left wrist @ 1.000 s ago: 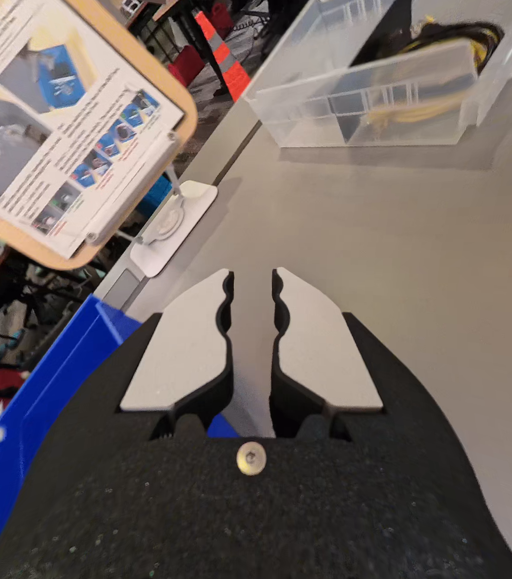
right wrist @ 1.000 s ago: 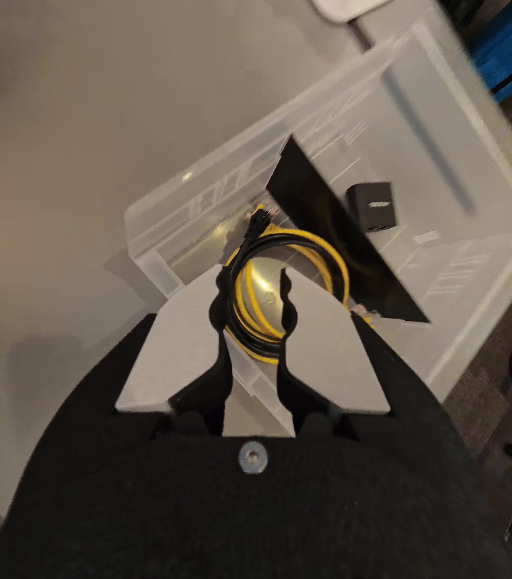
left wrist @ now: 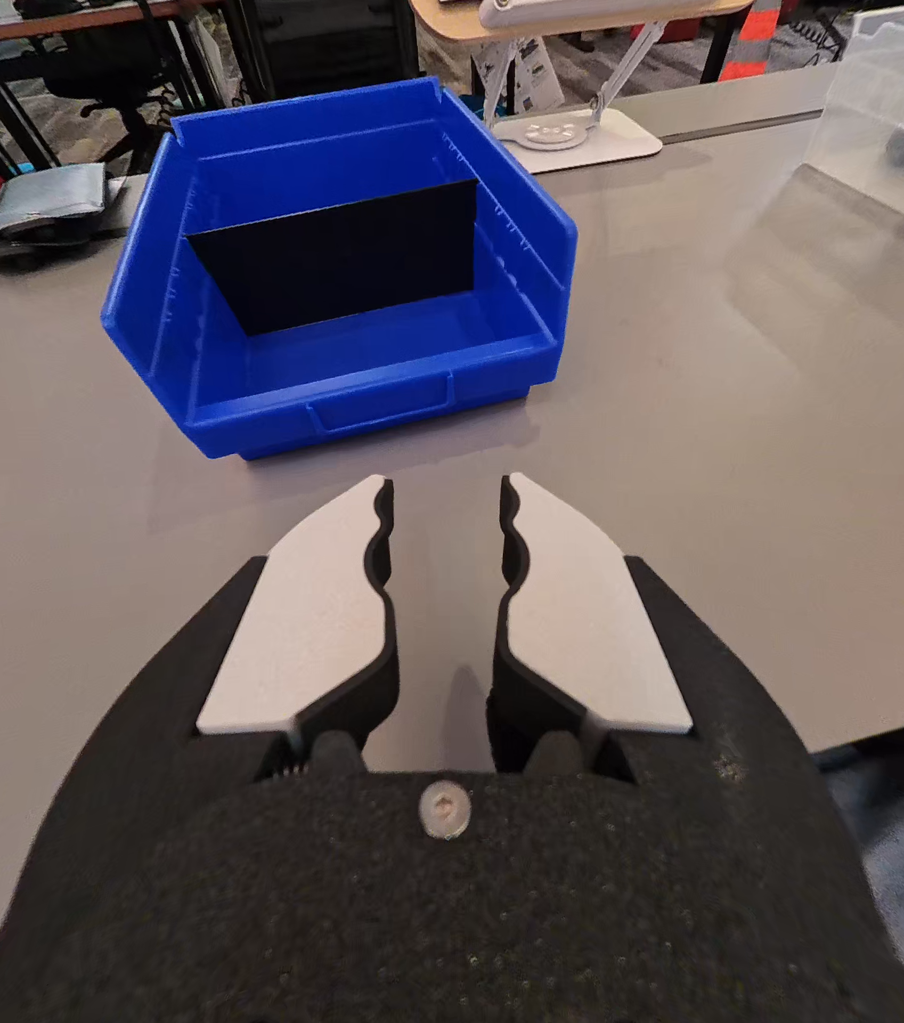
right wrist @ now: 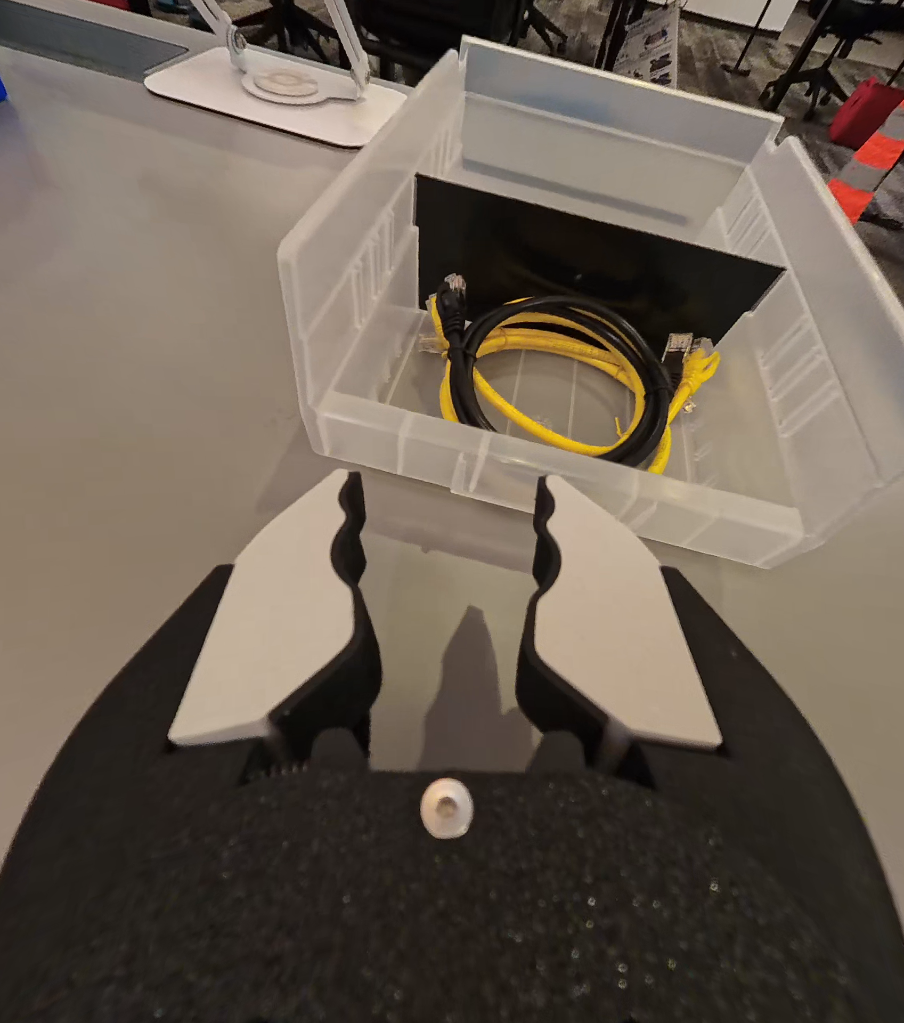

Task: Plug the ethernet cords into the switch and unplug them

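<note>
Left gripper [left wrist: 447,487] hovers low over the grey worktop [left wrist: 715,443], level and aimed at the front wall of a blue bin [left wrist: 328,398]; its fingers [left wrist: 322,598] are parted with only bare worktop between them. Right gripper [right wrist: 447,484] is likewise low and level, fingers [right wrist: 283,609] spread wider, bare of any load, tips just short of the front lip of a clear bin [right wrist: 494,454].

Compared with a second ago: the left view then faced a tilted board of printed sheets and the clear bin's side, and now faces the blue bin squarely, with the fingers further apart. The right gripper was then looking steeply down over the cords with narrower fingers; it now sits outside the bin, lower and wider.

Ethernet cords [right wrist: 566,387], yellow and black, lie coiled in the clear bin's front compartment, ahead of a black divider [right wrist: 577,260]. The switch is not identifiable in either view.

Blue bin carries its own black divider [left wrist: 339,260]. A white stand base [left wrist: 577,138] sits between the bins at the far edge. Open worktop lies around both grippers; the near edge shows at the left view's lower right.
</note>
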`<move>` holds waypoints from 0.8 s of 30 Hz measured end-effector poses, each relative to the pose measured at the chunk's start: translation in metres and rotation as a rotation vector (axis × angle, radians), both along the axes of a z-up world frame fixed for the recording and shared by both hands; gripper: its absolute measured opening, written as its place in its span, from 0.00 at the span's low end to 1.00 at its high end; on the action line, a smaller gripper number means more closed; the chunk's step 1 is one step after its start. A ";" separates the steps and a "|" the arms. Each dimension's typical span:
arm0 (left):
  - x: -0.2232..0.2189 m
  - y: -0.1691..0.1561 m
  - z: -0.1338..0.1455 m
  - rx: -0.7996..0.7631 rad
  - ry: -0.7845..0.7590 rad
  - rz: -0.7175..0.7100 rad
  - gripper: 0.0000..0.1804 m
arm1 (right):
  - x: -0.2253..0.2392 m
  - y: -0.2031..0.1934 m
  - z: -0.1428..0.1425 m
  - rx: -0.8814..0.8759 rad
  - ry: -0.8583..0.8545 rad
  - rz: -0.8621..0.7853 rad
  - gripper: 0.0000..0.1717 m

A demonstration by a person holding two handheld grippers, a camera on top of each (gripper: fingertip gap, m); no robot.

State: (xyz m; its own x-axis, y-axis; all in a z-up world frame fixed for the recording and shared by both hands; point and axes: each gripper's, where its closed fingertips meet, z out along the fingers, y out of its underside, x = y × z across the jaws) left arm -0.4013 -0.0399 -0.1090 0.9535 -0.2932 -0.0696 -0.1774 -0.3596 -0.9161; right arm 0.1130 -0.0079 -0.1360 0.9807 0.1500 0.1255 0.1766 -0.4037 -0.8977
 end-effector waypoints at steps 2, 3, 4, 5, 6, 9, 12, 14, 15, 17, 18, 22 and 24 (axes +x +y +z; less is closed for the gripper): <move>-0.005 0.004 0.000 0.013 0.009 0.020 0.21 | -0.002 0.004 -0.003 -0.011 0.035 0.011 0.34; -0.007 0.006 0.001 0.023 0.014 0.024 0.21 | 0.000 0.004 -0.004 -0.020 0.043 0.008 0.34; -0.009 0.007 0.002 0.030 0.021 0.028 0.21 | 0.001 0.005 -0.004 -0.019 0.049 0.007 0.34; -0.011 0.008 0.003 0.034 0.028 0.031 0.22 | 0.002 0.005 -0.003 -0.012 0.049 0.005 0.34; -0.011 0.009 0.003 0.034 0.033 0.033 0.22 | 0.003 0.006 -0.002 -0.009 0.044 0.003 0.34; -0.010 0.008 0.001 0.022 0.022 0.026 0.22 | 0.007 0.005 -0.002 -0.009 0.034 -0.004 0.34; -0.005 0.007 -0.004 -0.002 0.014 0.012 0.24 | 0.009 0.003 -0.001 -0.010 0.058 -0.008 0.34; 0.002 0.006 -0.005 -0.007 0.031 -0.005 0.26 | 0.011 0.001 0.000 -0.007 0.067 -0.007 0.34; 0.008 0.004 -0.003 -0.002 0.037 -0.021 0.26 | 0.013 0.000 0.000 -0.002 0.063 -0.011 0.34; 0.040 -0.004 0.013 0.059 -0.018 -0.113 0.27 | 0.020 -0.002 0.005 0.025 0.058 -0.032 0.35; 0.066 -0.013 0.031 0.130 -0.087 -0.191 0.26 | 0.026 -0.003 0.009 0.040 0.067 -0.047 0.36; 0.188 -0.043 0.059 0.208 -0.111 -0.412 0.30 | 0.066 -0.007 0.031 0.130 0.117 -0.141 0.36; 0.250 -0.038 0.047 0.162 -0.055 -0.461 0.36 | 0.090 -0.008 0.036 0.153 0.115 -0.201 0.38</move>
State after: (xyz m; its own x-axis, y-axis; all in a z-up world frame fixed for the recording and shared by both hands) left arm -0.1510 -0.0777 -0.0621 0.7305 -0.6753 -0.1020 -0.2339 -0.1070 -0.9663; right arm 0.2032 -0.0159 -0.1000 0.9980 -0.0607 0.0177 0.0001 -0.2788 -0.9603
